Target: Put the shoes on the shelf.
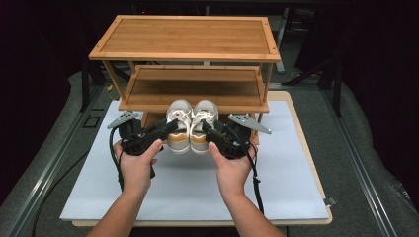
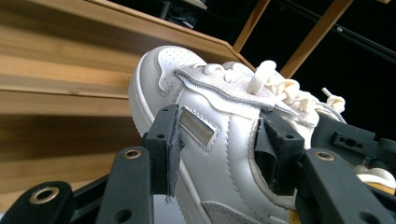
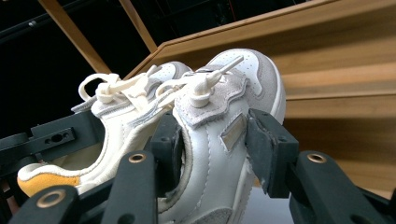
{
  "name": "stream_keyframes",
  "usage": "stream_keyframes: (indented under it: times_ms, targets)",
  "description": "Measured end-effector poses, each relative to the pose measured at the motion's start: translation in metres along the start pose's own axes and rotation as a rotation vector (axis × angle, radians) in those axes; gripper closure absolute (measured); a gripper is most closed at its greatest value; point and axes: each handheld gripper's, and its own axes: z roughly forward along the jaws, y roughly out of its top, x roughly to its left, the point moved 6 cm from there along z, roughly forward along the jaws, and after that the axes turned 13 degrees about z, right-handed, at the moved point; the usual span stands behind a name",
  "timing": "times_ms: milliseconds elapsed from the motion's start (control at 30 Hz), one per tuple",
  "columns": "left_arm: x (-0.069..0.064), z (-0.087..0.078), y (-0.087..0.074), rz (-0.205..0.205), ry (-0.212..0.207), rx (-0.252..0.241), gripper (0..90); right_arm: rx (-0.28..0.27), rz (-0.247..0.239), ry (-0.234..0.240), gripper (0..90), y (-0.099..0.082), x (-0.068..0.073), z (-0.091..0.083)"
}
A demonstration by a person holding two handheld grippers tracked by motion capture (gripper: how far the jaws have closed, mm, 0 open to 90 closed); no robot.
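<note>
Wooden rack (image 1: pixel 185 91) bare; tools (image 1: pixel 170 129) grip sneakers (image 1: pixel 190 126).

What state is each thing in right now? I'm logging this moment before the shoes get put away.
Left shoe: held off the mat, toe toward the rack, laced.
Right shoe: held beside it, laced.
Left gripper: shut on the left shoe.
Right gripper: shut on the right shoe.
Wooden rack: upright, top and middle shelves bare.
Mat: flat.

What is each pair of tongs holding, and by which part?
The left tongs clamp the left white shoe across its side panels, at midfoot. The right tongs clamp the right white shoe the same way.
</note>
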Motion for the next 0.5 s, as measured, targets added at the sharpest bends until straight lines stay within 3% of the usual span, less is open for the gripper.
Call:
stream_keyframes:
  times_ms: [167,500]
  targets:
    - [0.009,0.014,0.007,-0.027,-0.008,-0.008,54.1,-0.001,-0.013,-0.009,57.0,0.01,-0.003,0.012]
    - [0.026,0.039,0.024,-0.022,-0.011,0.011,54.0,0.015,-0.008,-0.015,57.0,0.033,-0.011,0.039]
